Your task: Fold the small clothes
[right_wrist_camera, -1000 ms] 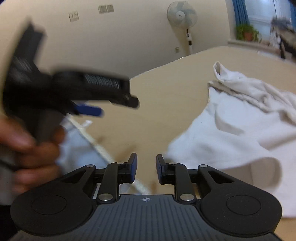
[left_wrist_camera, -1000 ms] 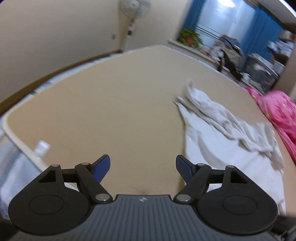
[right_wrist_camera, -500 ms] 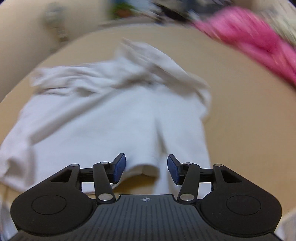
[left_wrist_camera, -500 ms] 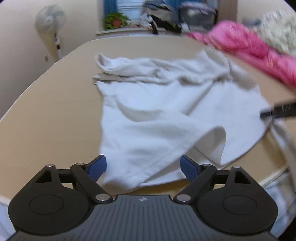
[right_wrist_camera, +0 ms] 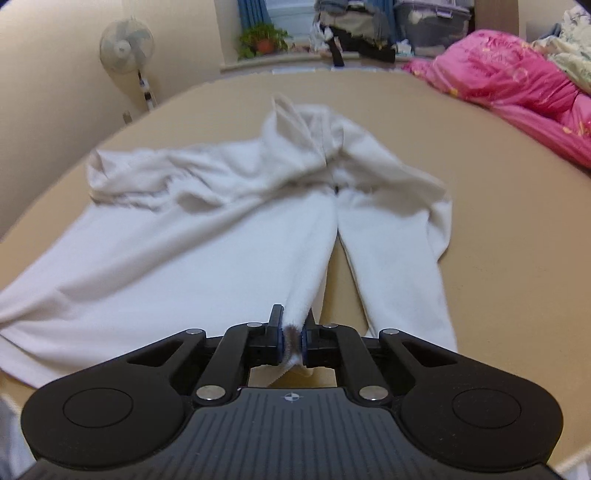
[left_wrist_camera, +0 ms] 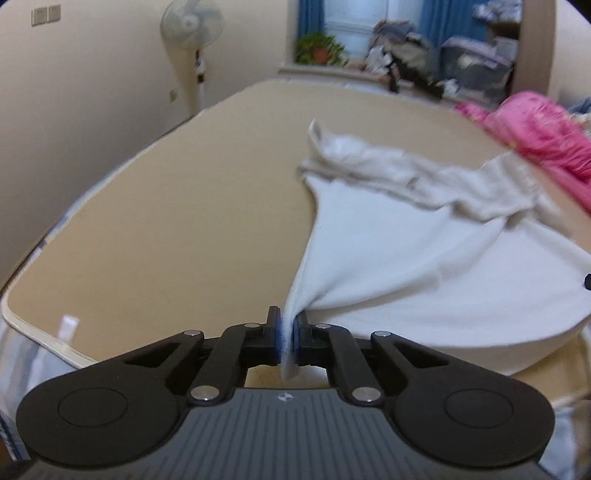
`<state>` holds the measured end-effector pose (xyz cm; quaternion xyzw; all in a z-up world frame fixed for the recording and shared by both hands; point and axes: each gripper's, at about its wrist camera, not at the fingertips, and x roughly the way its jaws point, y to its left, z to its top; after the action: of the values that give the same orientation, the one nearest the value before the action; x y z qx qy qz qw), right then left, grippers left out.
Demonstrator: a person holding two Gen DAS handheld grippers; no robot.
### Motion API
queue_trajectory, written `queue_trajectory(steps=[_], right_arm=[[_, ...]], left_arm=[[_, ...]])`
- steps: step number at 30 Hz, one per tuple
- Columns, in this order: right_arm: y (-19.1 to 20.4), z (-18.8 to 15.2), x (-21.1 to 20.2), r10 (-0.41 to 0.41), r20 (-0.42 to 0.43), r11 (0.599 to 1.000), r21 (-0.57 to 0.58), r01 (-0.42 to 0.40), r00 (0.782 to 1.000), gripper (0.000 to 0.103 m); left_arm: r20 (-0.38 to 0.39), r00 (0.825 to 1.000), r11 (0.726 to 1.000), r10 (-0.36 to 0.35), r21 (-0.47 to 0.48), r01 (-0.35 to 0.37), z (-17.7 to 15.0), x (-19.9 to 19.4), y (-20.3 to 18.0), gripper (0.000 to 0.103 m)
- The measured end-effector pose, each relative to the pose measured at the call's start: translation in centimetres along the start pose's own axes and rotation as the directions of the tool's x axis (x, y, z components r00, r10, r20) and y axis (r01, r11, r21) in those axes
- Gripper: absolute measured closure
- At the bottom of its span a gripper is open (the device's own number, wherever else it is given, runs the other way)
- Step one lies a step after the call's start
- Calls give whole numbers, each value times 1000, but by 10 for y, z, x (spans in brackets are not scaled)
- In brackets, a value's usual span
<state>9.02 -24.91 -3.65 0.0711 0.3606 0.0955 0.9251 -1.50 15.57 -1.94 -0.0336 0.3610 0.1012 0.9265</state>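
A white fleece garment (left_wrist_camera: 406,266) lies spread and rumpled on the tan bed surface (left_wrist_camera: 177,221). My left gripper (left_wrist_camera: 287,325) has its jaws closing; the blue pads press on the garment's near left corner, which is drawn up into a taut peak. In the right wrist view the same garment (right_wrist_camera: 192,251) stretches away. My right gripper (right_wrist_camera: 293,330) also has its jaws closing, pads pinching the near hem beside the gap between body and right sleeve (right_wrist_camera: 399,273).
A pink quilt (right_wrist_camera: 517,81) is heaped along the bed's right side. The bed's near left edge (left_wrist_camera: 33,328) drops off close to my left gripper. A standing fan (left_wrist_camera: 192,29), a potted plant (right_wrist_camera: 262,37) and piled belongings stand beyond the far edge.
Half a second ago both grippers stood open over the garment's near hem. Now both have closed on it, and the left corner is pulled up and stretched.
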Motion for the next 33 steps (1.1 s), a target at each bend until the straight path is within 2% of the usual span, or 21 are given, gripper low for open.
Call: queue_trajectory(steps=[3,6,8,10,11,12,14,15,17,19,20,21,23,24,25,26,28,29,30,31,33], right_arm=[[-5,3,-51,17,-15,997,71,-16,1000,95],[-12,-17,-97,44,-68,991,129,-35,997,95],[-9,-37,-109,53,-121,995,95,-42,991,95],[-6,-62,-99,49,-251,999,10,-48,967,89],[-9,-70,-92,49,-302,999,-6,-54,952,88],[-15,-74,-90,42,-312,999,8,-41,949,88],[-30,-71,-93,24,-254,998,64,-8,967,87],[-39,-67,-94,22,-218,995,95,-1,976,80],[-51,-60,-89,27,-153,990,144,-5,988,73],[-54,-59,-72,45,-159,987,157,-19,986,71],[-53,-62,-63,41,-178,988,157,-13,983,70],[-53,-66,-52,37,-211,986,164,-2,977,70],[-48,-76,-34,58,-280,984,181,-6,958,74],[-41,-80,-31,53,-293,990,142,-12,955,90],[-30,-80,-35,45,-281,998,61,-29,959,92],[-23,-78,-40,74,-268,997,14,-72,961,93],[-27,-70,-52,170,-240,985,52,-162,956,92],[-37,-65,-58,188,-219,980,106,-169,957,92],[-48,-62,-62,158,-185,980,146,-132,970,92],[-62,-59,-65,78,-144,981,186,-50,987,88],[-86,-54,-63,-78,-124,967,233,105,989,81]], left_arm=[[-21,1000,1000,-3,3,3,-6,-32,7,97],[-84,996,1000,-25,17,26,-24,-55,18,97],[-181,983,996,-38,67,51,-37,-58,18,94],[-219,975,994,-46,86,66,-41,-65,22,91],[-199,978,993,-62,82,80,-37,-72,25,83],[-165,982,993,-88,68,101,-34,-79,27,65],[-87,986,987,-142,56,148,-24,-91,33,44],[-59,986,986,-153,62,157,-19,-91,32,44],[-72,985,984,-156,77,162,-12,-78,25,46],[-129,983,986,-133,82,144,-10,-54,17,61],[-169,980,988,-104,93,121,-12,-41,14,73],[-222,972,989,-70,109,97,-15,-31,9,82],[-347,938,990,9,137,41,-27,-10,7,91],[-386,922,989,31,144,27,-31,-4,8,91],[-397,917,987,46,160,20,-31,-5,7,91],[-396,916,983,60,182,14,-29,-7,5,91],[-408,909,980,81,199,2,-27,-10,5,91],[-418,904,980,85,198,-1,-27,-11,6,91],[-426,901,982,83,189,-2,-30,-12,8,91],[-432,899,985,77,172,-2,-29,-13,9,91],[-429,901,991,58,134,0,-30,-16,11,90]])
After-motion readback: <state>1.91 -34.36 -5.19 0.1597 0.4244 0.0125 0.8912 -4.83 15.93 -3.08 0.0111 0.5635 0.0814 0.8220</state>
